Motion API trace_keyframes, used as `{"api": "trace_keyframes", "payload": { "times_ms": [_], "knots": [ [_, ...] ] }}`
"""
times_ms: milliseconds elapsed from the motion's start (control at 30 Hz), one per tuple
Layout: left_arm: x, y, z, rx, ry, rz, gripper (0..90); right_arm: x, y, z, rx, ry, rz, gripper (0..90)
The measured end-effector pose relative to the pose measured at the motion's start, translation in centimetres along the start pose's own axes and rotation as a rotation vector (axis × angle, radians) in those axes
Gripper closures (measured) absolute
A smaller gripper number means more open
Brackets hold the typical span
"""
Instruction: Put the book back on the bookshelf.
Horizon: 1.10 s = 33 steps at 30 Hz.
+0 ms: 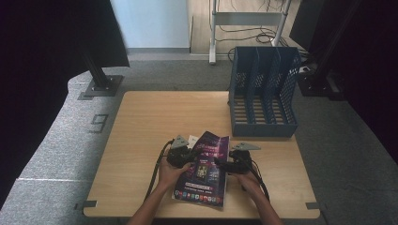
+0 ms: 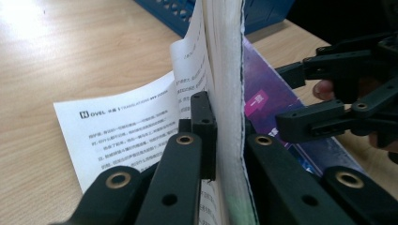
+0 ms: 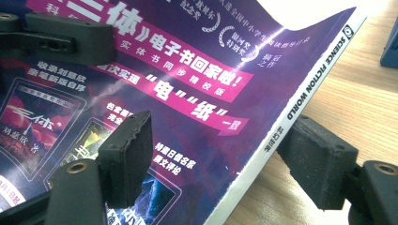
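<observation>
A magazine (image 1: pixel 204 168) with a purple cover (image 3: pixel 187 93) lies at the front middle of the wooden table (image 1: pixel 150 117). My left gripper (image 1: pixel 189 161) is shut on the magazine's open left edge, and in the left gripper view its jaws (image 2: pixel 225 136) pinch a thick stack of pages (image 2: pixel 225 70) held up on edge. A white printed page (image 2: pixel 131 126) curls out flat to the left. My right gripper (image 1: pixel 221 164) is at the spine side. Its jaws (image 3: pixel 220 154) stand apart, one pad (image 3: pixel 129 150) over the cover and the other (image 3: pixel 319 159) beside the white spine, which lifts slightly off the table.
A blue slotted file rack (image 1: pixel 263 93) stands at the back right of the table, close behind the magazine. Bare wood lies to the left and far side. Grey carpet, a black stand base (image 1: pixel 101 84) and cables surround the table.
</observation>
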<state>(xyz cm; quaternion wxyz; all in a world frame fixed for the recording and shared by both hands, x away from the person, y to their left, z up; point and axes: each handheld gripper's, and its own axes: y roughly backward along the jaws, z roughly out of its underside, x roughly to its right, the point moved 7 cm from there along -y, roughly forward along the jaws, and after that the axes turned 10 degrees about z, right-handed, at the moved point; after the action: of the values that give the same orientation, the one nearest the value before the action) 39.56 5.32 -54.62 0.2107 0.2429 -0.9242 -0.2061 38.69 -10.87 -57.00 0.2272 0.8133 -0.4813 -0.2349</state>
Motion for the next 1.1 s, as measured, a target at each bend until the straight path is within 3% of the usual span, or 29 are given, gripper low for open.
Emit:
{"api": "trace_keyframes", "payload": {
  "times_ms": [400, 1100],
  "knots": [
    [-1.1, -1.5, 1.2, -0.073, 0.034, -0.033, 86.6, 0.2, -1.1, 0.6, -0.045, -0.004, 0.032, 27.9],
    [-1.6, -1.7, 1.4, -0.108, 0.056, -0.033, 86.6, 0.3, -3.0, 0.3, -0.078, -0.012, 0.034, 29.3]
  ]
}}
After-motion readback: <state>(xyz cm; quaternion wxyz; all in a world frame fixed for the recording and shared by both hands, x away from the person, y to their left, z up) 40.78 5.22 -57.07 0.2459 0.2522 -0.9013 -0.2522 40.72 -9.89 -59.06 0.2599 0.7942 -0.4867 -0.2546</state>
